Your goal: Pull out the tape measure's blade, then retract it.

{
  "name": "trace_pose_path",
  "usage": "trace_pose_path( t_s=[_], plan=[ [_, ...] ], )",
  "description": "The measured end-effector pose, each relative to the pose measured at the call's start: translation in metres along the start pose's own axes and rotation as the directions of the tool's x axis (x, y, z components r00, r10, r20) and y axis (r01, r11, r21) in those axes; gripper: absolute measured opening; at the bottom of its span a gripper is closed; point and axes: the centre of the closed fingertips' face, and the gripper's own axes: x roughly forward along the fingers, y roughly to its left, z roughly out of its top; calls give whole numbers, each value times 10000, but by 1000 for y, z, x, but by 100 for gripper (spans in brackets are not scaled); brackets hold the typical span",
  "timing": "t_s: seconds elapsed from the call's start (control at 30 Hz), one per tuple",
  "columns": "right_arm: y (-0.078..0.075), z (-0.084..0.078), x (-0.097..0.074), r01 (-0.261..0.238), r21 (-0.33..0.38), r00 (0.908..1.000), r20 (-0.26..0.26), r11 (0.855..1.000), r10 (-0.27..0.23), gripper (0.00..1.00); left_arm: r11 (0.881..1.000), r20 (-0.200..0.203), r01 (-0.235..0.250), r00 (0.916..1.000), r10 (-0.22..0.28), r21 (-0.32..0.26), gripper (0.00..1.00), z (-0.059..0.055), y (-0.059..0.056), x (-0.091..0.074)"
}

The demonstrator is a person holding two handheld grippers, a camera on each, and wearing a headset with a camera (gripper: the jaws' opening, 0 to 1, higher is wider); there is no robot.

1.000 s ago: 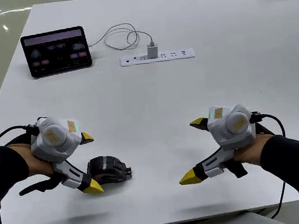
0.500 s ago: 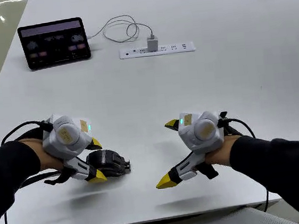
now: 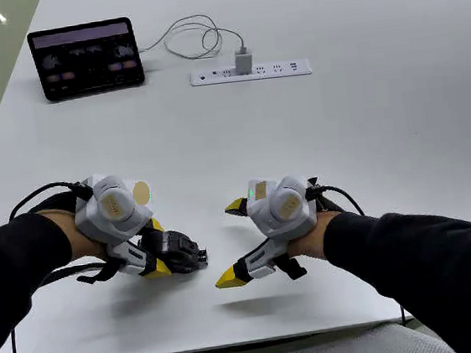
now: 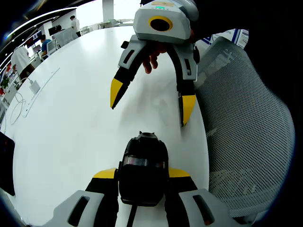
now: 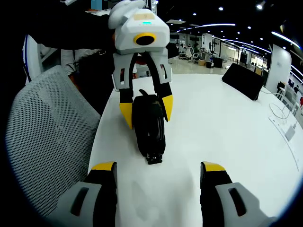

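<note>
While the left gripper (image 3: 156, 248) pinches the tape measure (image 4: 143, 168) across its black case, one yellow-tipped jaw on each flank, we find the blade not yet drawn: its end hook sits at the mouth of the case, and that mouth faces the right gripper (image 3: 231, 242). The right gripper hangs just beside the tape measure with its jaws spread wide and nothing between them. We therefore judge the task to be at its opening step, with the case secured, while both the pull and the retraction remain to be done. The tape measure rests on the white table (image 3: 325, 142), whose front edge lies near it on the person's side, with a mesh chair (image 4: 246, 142) beyond that edge. Away from the tape measure on the hook's side the tabletop is bare, giving the blade free room. A tablet (image 3: 86, 57) and a power strip (image 3: 250, 72) stand well apart from the tape measure on its far side.
</note>
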Motion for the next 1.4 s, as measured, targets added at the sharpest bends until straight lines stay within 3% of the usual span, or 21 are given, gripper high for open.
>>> trace_pose_path(
  t_s=[0.33,0.73,1.4],
  plan=[
    [9,-3,21,-497,-615,9980,-421,9969,472,31,10000,60,-73,10000,73,-13,33,0,-1,0],
    [8,-3,32,-498,-1121,9973,-593,9925,433,12,10000,-9,35,10000,-35,16,33,-1,-1,0],
    [6,-8,25,-623,-1059,9957,-751,9924,545,9,10000,31,-14,10000,14,21,33,-1,-1,-1]
  ],
)
